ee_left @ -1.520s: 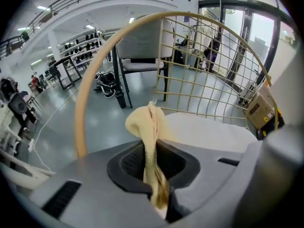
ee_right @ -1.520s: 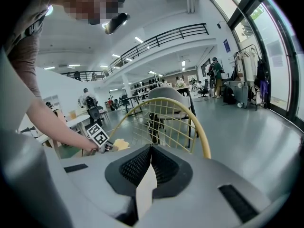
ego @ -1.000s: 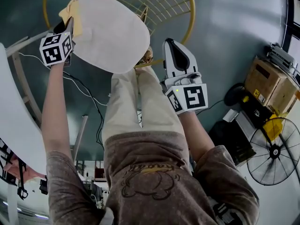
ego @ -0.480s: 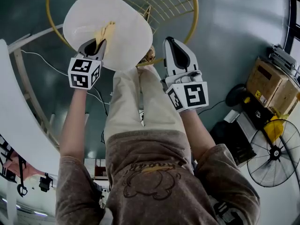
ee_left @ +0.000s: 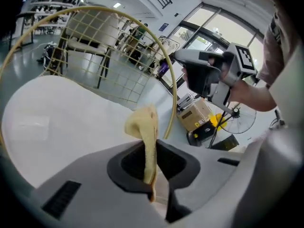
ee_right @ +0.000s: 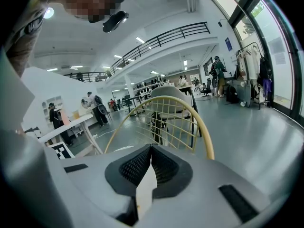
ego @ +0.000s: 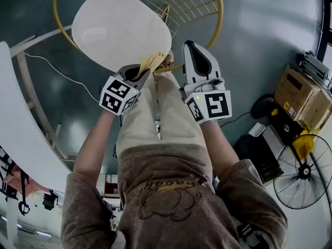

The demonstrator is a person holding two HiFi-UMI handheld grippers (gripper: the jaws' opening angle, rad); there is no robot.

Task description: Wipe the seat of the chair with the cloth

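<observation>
As the left hand-held gripper [ego: 136, 72] has swept from the far left rim of the white seat [ego: 119, 27] to its near right edge, it stays clamped on the yellow cloth [ego: 150, 62], which now trails at that edge. One full stroke looks done, and another pass likely follows. The right hand-held gripper [ego: 193, 50] hasn't moved: jaws together on nothing, beside the person's leg.

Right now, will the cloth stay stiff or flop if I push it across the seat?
Probably floppy: the cloth folds over above the left claw. Likely light, since it looks thin. It may bunch up on the smooth seat.
</observation>
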